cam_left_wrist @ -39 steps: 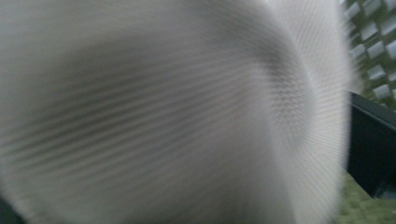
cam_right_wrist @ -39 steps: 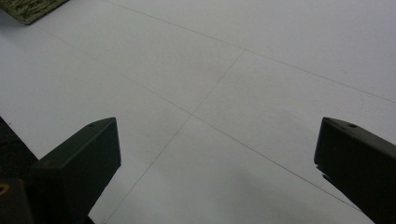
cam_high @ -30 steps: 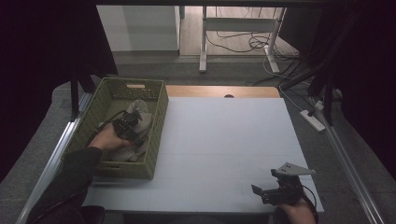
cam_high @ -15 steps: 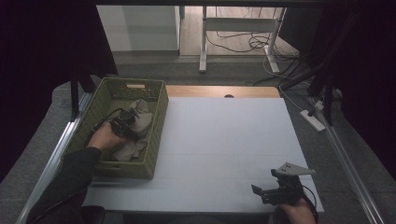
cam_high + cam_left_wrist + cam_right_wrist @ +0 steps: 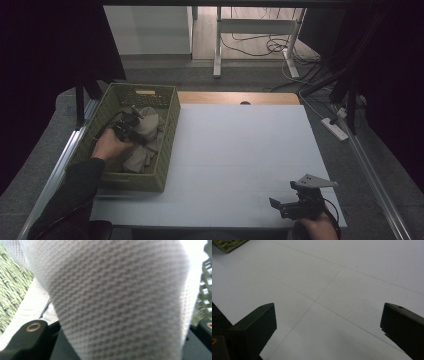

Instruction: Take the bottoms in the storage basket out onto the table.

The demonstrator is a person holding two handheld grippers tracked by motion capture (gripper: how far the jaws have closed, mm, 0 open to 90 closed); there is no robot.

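- Grey knitted cloth lies bunched in the green woven basket, which stands at the left edge of the white table in the high view.
- Left tool sits down inside the basket, its jaws having just closed; they pinch a fold of the cloth near the top of the heap.
- From the left tool's own camera, the cloth hangs right in front of the lens, its weave blurred, with the two black jaws low at either side and the basket wall green behind it.
- A hand grips that tool, and a dark sleeve runs back over the basket's near rim.
- Right tool rests at the near right corner of the table, well apart from the basket, a grey three-cornered plate on top.
- Its jaws stand wide in its own view, with bare table between them and nothing held.
- One corner of the basket shows far off in that view.
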